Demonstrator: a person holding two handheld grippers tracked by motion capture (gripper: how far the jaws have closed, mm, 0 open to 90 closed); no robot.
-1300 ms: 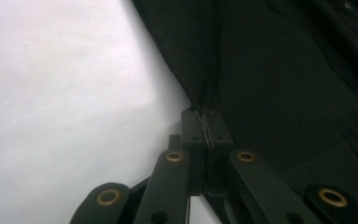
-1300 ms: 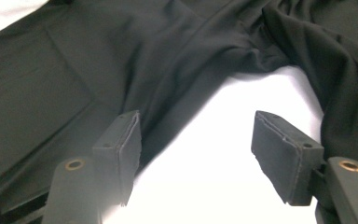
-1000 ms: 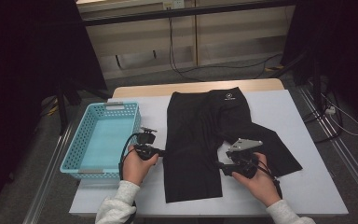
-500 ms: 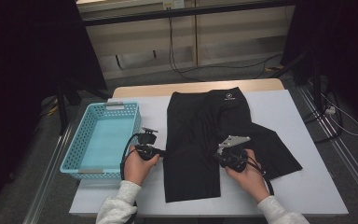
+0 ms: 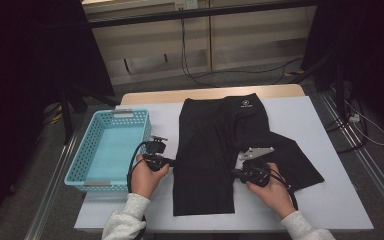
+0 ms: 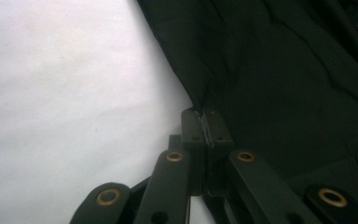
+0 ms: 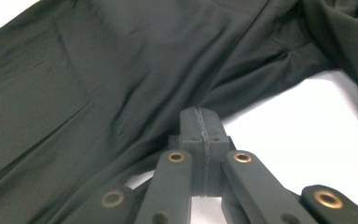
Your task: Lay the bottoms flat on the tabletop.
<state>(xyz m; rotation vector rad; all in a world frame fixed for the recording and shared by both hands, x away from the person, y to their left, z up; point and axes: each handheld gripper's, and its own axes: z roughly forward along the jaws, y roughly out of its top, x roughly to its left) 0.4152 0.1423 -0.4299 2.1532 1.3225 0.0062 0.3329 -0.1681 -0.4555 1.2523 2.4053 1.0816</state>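
- The black trousers (image 5: 220, 150) lie flat on the white table (image 5: 330, 200), with the waistband at the far side and one leg spread out to the right. The blue basket (image 5: 111, 147) stands just left of the trousers.
- The step in hand seems to be a fold of the near leg, with both hand-held grippers pinching its two edges.
- The left hand-held gripper (image 6: 204, 122) has its jaws pressed together on the left edge of the trousers; in the left gripper view the cloth edge runs into the seam between the jaws.
- The right hand-held gripper (image 7: 201, 122) has its jaws closed as well, with no gap between them. The tips meet the right edge of the same leg, near the place where the two legs part. I judge that it pinches a thin fold there, but the cloth between the jaws is hard to see.
- To do this step well, I think both hands should lift together and stay at the same height, so the leg does not twist.
- The cloth looks thin and slippery, so a shallow pinch may let it slide out.
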